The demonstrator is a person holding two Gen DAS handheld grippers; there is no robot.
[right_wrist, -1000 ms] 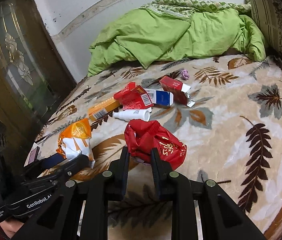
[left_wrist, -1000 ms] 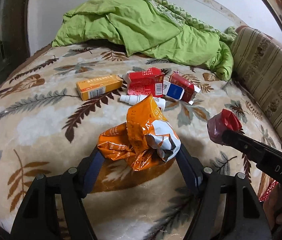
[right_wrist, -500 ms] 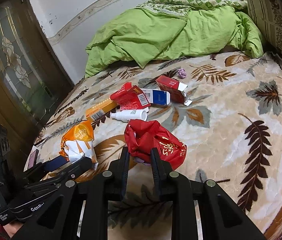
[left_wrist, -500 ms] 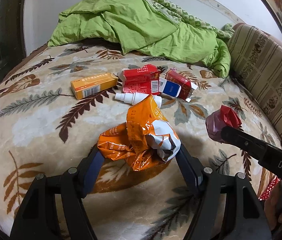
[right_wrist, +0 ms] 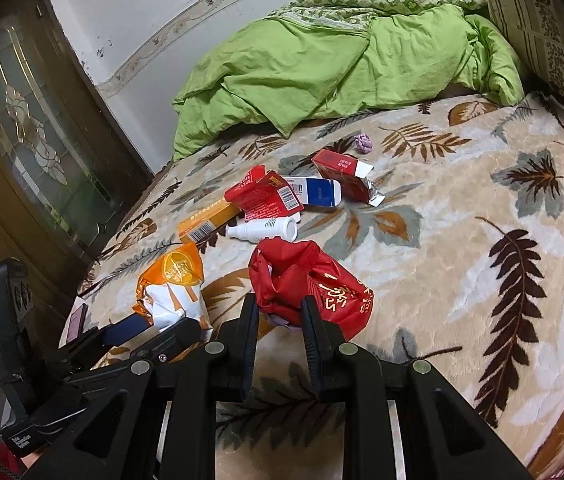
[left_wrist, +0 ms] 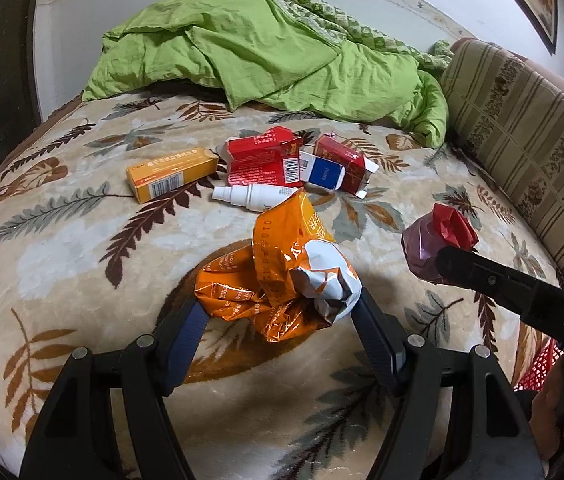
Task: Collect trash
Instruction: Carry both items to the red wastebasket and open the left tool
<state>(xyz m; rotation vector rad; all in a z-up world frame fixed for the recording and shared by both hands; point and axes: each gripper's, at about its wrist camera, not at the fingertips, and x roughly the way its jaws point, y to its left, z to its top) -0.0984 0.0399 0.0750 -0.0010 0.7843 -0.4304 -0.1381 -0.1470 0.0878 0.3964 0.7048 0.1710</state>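
My left gripper [left_wrist: 280,306] is shut on a crumpled orange and white snack wrapper [left_wrist: 282,276], held just over the leaf-patterned bed blanket [left_wrist: 62,248]. My right gripper [right_wrist: 280,314] is shut on a crumpled red wrapper [right_wrist: 313,284] with gold lettering. Each gripper shows in the other's view: the right gripper [left_wrist: 447,266] with the red wrapper [left_wrist: 441,236], the left gripper [right_wrist: 154,326] with the orange wrapper [right_wrist: 174,288]. Farther up the bed lie an orange box [left_wrist: 172,174], red cartons [left_wrist: 262,160], a blue and white box [left_wrist: 321,170] and a white spray bottle [left_wrist: 250,196].
A green quilt [left_wrist: 274,52] is heaped at the far end of the bed. A striped cushion [left_wrist: 521,128] runs along the right. A small purple wad [right_wrist: 363,143] lies near the quilt. A dark wooden glass door [right_wrist: 30,128] stands left. A red mesh basket [left_wrist: 537,364] shows low right.
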